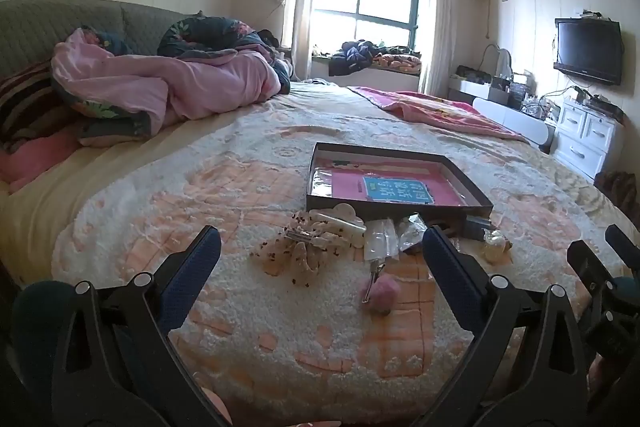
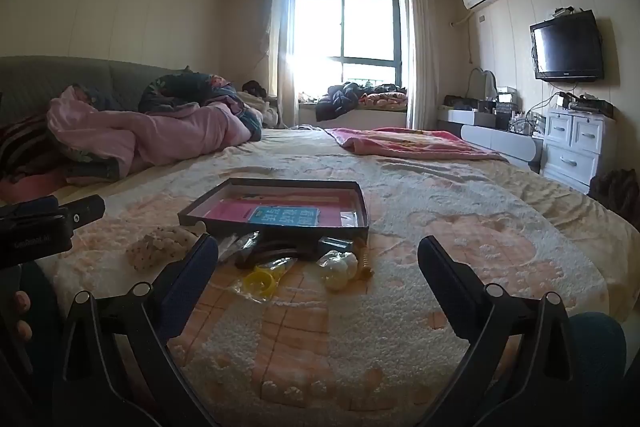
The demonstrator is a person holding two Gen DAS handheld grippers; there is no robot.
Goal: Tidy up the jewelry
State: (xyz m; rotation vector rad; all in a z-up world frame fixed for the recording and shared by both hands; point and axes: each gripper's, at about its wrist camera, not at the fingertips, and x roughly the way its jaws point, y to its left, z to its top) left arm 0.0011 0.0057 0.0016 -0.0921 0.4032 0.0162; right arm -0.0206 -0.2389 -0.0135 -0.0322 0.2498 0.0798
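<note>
On the bed's cream and peach textured bedspread (image 1: 280, 307), a loose heap of small hair and jewelry pieces (image 1: 352, 235) lies just in front of a shallow dark cardboard box lid with a pink sheet and blue card inside (image 1: 400, 183), touching or nearly touching its near wall. In the left wrist view the left gripper (image 1: 320, 251) hangs with its fingers spread wide and nothing between them; the heap sits in the middle of the frame, straight ahead in the gap. A fuzzy pink clip (image 1: 380, 287) lies nearest, its metal bar running roughly away from the camera. In the right wrist view the right gripper (image 2: 318, 259) is equally wide and empty, with a yellow ring in a clear packet (image 2: 262, 281) and a pale round bauble (image 2: 340, 267) ahead in the centre-left. Both grippers look about equally near; each probably takes what lies before it.
</note>
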